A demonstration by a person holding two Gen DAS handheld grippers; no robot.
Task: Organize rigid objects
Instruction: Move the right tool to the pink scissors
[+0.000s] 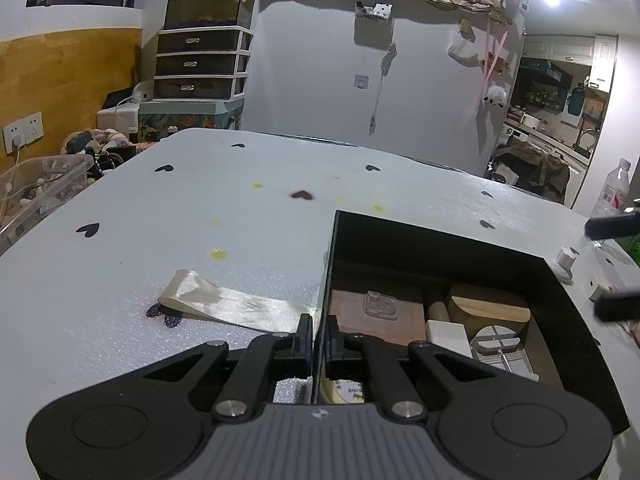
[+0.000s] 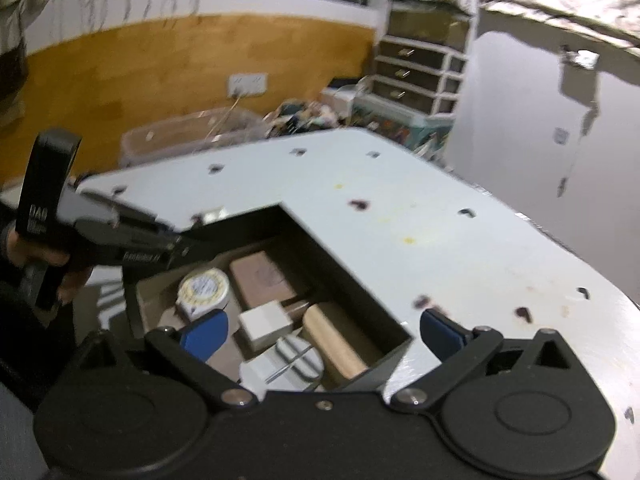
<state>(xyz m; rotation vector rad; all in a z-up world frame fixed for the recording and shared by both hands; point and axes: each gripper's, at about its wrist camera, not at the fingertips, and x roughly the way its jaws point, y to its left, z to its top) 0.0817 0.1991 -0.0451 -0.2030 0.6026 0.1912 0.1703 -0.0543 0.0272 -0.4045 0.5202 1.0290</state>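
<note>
A black open box (image 1: 440, 244) (image 2: 316, 240) stands on the white table. It holds a brown block (image 2: 260, 280), a wooden block (image 1: 488, 312) (image 2: 332, 340), a white cube (image 1: 446, 336) (image 2: 266, 324), a round tape measure (image 2: 204, 288) and a grey round piece (image 1: 500, 348) (image 2: 296, 360). My left gripper (image 1: 319, 340) (image 2: 176, 246) is shut on the box's left wall. My right gripper (image 2: 320, 330) is open and empty, above the box's near corner; its fingers (image 1: 612, 226) show at the right edge of the left wrist view.
A cream ribbon (image 1: 224, 304) lies on the table left of the box. A small white bottle (image 1: 566, 262) and a plastic water bottle (image 1: 612, 192) stand at the right. A clear bin (image 1: 40, 188) sits off the table's left edge.
</note>
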